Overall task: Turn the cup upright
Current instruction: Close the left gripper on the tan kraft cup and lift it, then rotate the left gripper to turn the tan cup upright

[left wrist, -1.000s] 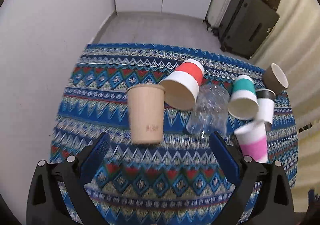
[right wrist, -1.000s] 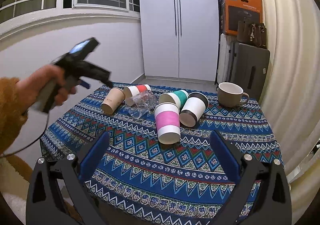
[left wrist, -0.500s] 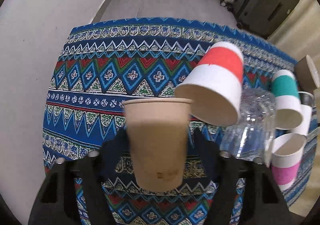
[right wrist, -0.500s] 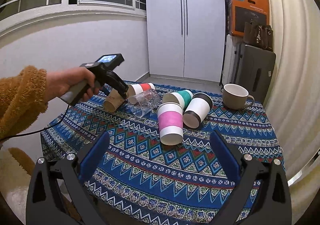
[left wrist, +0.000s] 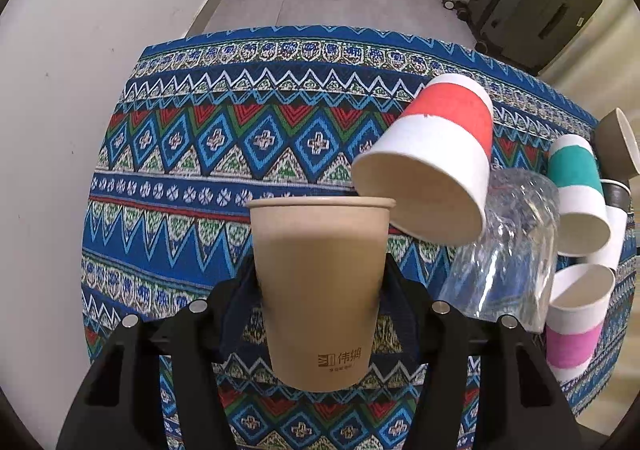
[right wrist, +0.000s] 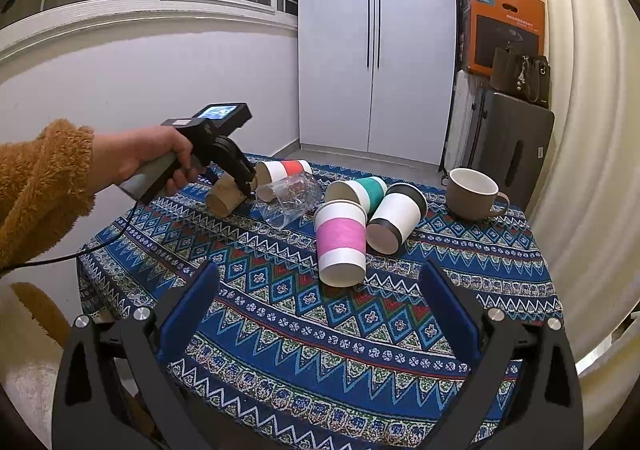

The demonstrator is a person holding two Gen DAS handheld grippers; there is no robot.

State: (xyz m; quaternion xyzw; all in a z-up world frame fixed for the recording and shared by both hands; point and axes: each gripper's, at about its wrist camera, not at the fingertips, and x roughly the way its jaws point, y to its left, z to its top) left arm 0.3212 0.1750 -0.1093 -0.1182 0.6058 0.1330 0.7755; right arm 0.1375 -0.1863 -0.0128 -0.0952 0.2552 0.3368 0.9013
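A plain brown paper cup (left wrist: 320, 282) lies on its side on the patterned tablecloth (left wrist: 208, 154), base towards the left wrist camera. My left gripper (left wrist: 320, 278) is shut on it, one finger on each side of its wall. In the right wrist view the same cup (right wrist: 226, 196) lies at the far left of the table with the left gripper (right wrist: 246, 180) around it. My right gripper (right wrist: 320, 314) is open and empty, above the near part of the table.
A red-banded cup (left wrist: 432, 166) and a clear plastic cup (left wrist: 504, 250) lie just right of the brown cup. Teal (right wrist: 358, 190), black-banded (right wrist: 396, 218) and pink (right wrist: 342, 242) cups lie mid-table. A beige mug (right wrist: 472, 194) stands at the back right.
My left gripper has come down around the brown cup and closed on it. My right gripper has stayed open in about the same place.
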